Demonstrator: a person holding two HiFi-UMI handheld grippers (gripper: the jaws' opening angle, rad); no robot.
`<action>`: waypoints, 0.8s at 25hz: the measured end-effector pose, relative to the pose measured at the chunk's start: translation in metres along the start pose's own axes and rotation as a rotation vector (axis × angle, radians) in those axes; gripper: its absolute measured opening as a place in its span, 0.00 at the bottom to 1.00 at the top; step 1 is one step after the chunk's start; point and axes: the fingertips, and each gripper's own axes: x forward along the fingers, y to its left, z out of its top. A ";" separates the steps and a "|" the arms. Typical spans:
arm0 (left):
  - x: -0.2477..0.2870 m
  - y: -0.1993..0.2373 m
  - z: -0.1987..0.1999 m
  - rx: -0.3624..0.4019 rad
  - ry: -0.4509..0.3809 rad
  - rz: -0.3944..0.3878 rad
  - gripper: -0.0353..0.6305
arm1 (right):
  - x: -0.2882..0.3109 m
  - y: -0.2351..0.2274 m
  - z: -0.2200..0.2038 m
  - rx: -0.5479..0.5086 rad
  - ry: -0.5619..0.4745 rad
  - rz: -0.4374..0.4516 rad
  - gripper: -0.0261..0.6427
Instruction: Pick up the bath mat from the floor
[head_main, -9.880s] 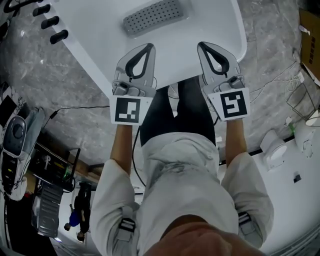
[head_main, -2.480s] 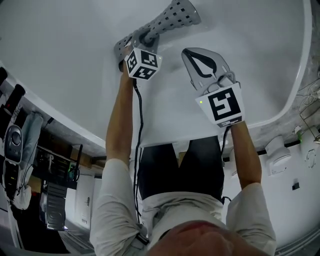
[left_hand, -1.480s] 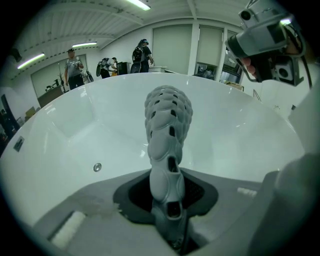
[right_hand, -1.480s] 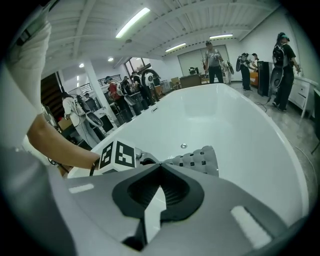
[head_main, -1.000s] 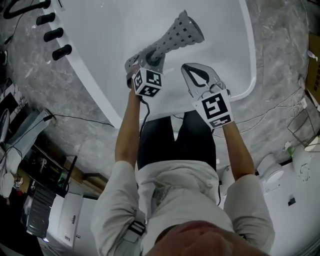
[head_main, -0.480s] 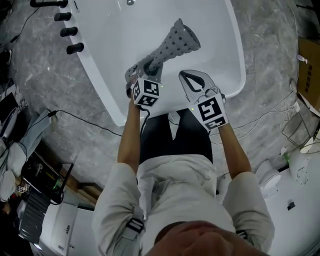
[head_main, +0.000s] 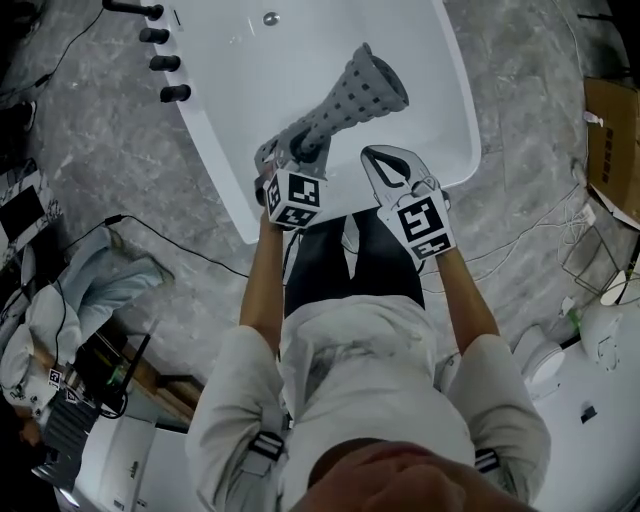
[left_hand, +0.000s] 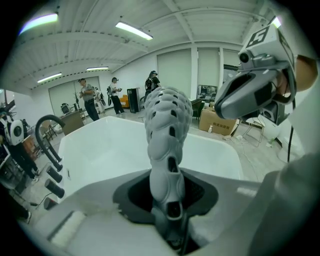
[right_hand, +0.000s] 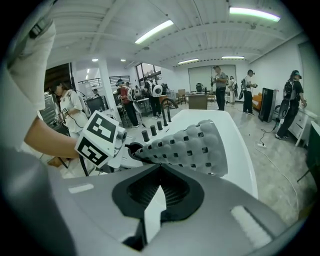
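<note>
**Bath mat held in the air in my left claw**

My left claw is clamped tight on one bunched end of the grey perforated bath mat. The rest of the mat stands out from the jaws as a stiff, flaring roll. It touches no surface and hangs over the near end of the white bathtub. I judge a grip at the very end lets the whole mat lift in one piece. My right claw sits just beside the mat, jaws together on nothing, probably free to steady the loose end.

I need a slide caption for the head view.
Grey perforated bath mat held in the left claw over a white bathtub; right claw shut, empty.
</note>
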 end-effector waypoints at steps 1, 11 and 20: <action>-0.006 0.001 0.004 0.000 -0.006 0.001 0.22 | -0.002 0.002 0.003 0.001 -0.004 -0.004 0.04; -0.067 0.000 0.047 0.020 -0.086 0.011 0.22 | -0.036 0.017 0.049 -0.035 -0.080 -0.061 0.04; -0.122 0.004 0.086 0.006 -0.164 0.037 0.22 | -0.068 0.034 0.092 -0.072 -0.153 -0.114 0.04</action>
